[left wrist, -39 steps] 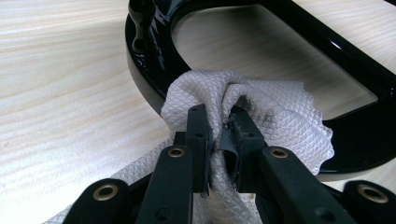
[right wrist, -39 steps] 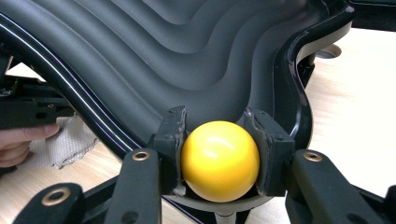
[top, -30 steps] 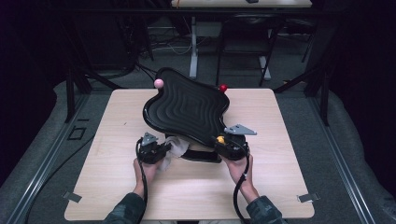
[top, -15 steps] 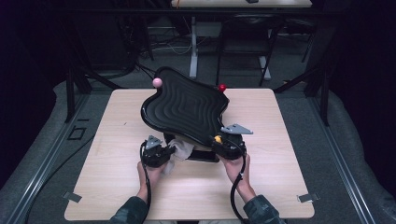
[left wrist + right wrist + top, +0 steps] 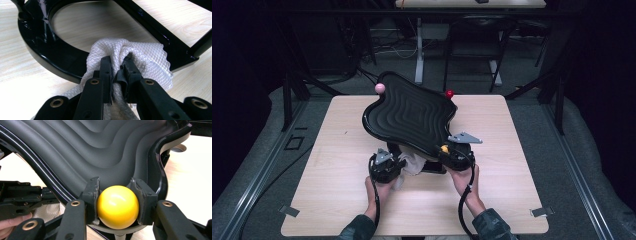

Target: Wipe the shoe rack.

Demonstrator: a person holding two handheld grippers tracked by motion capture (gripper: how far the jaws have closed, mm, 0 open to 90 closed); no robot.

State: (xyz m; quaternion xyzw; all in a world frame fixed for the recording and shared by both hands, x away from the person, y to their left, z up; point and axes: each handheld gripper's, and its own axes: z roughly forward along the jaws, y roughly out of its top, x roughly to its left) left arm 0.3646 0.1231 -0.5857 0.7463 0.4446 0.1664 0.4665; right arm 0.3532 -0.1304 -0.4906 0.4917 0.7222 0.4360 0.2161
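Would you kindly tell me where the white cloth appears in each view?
High view: white cloth low centre, beside the left gripper.
Left gripper view: centre, pinched between the jaws.
Right gripper view: a sliver at lower left.
Shared landmark: the black wavy board.

My white waffle cloth (image 5: 130, 53) bunches against the black stand (image 5: 50, 62); my glossy yellow ball (image 5: 117, 206) sits at the stand's near edge.

Dark room, grey floor (image 5: 592, 165), pale wooden table (image 5: 507, 150)
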